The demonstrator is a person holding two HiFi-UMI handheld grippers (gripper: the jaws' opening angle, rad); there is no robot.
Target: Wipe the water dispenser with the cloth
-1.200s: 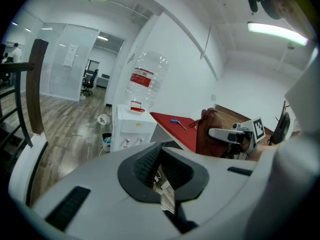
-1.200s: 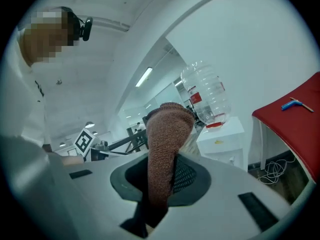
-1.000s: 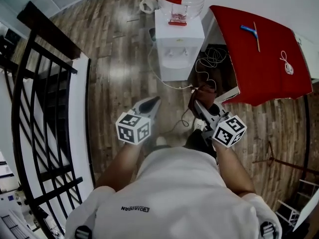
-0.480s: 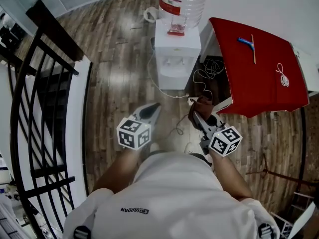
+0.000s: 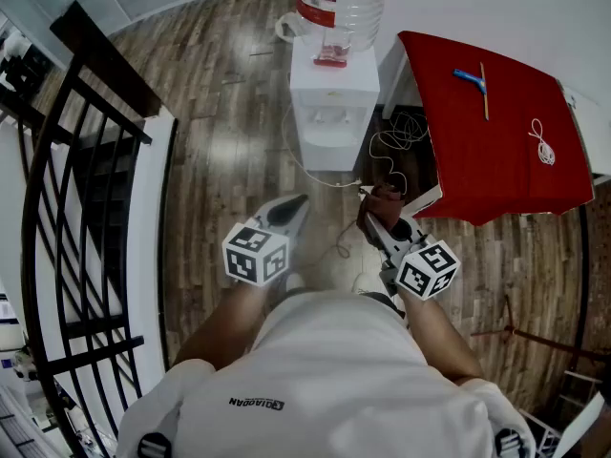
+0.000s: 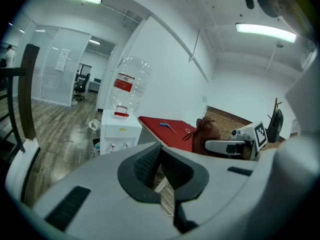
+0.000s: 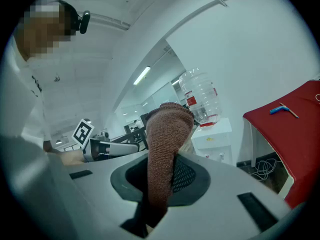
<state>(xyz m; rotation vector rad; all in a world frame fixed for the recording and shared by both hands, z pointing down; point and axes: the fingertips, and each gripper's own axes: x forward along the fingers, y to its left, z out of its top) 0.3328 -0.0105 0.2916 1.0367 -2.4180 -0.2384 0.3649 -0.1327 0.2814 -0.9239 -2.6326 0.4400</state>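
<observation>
Clamping the cloth (image 7: 165, 134), right gripper (image 5: 380, 225) stays short of the water dispenser (image 5: 334, 103)

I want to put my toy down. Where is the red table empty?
The red table is bare on its near half, below the blue tool and left of the white cord. The floor between it and the water dispenser is crowded with cables.

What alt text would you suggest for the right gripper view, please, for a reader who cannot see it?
The right gripper is shut on a brown knitted cloth that stands up between its jaws. Behind it are a white water dispenser carrying a large clear bottle, and a red-covered table at right.
</observation>
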